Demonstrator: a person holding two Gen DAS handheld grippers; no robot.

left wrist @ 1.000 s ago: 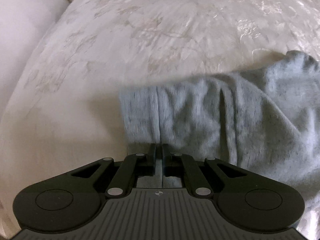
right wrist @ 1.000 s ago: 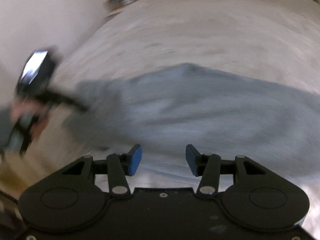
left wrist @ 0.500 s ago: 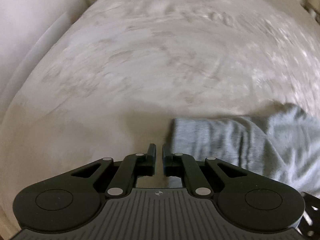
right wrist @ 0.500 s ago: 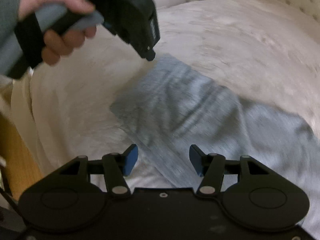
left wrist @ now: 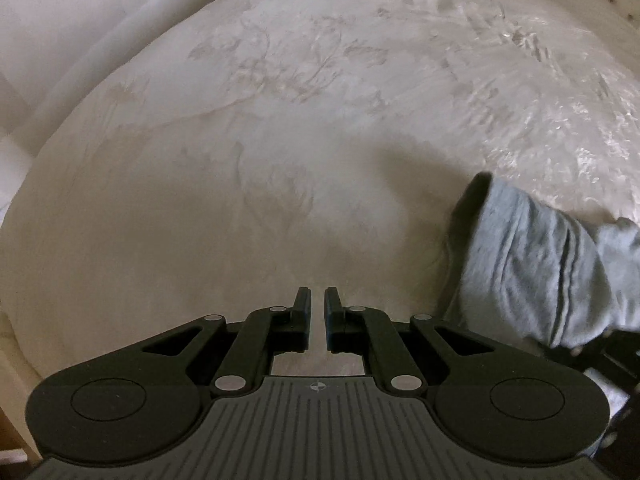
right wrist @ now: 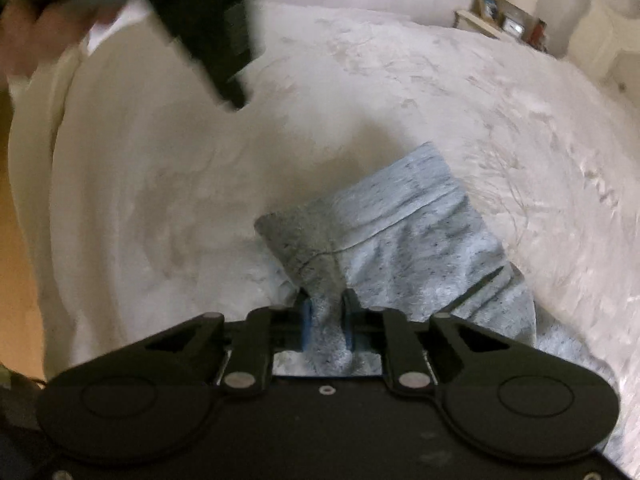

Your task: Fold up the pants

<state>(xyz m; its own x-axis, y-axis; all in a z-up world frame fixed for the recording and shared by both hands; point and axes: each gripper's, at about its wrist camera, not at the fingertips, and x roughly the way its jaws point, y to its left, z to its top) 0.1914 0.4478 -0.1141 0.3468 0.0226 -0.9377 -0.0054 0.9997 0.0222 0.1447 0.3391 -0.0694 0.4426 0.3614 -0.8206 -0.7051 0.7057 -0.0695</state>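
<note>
Pants [right wrist: 404, 240] between closing right gripper [right wrist: 325, 320] jaws | left gripper [left wrist: 316, 316] empty

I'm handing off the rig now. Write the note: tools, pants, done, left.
Right tool: closing on a bunched fold of the grey pants, cloth between its fingers.
Left tool: shut, empty, above bare bedspread, pants off to its right.
Done: pants lie part-folded in a compact stack on the bed.
Left: likely carry the gripped edge over for the next fold, then flatten.
</note>
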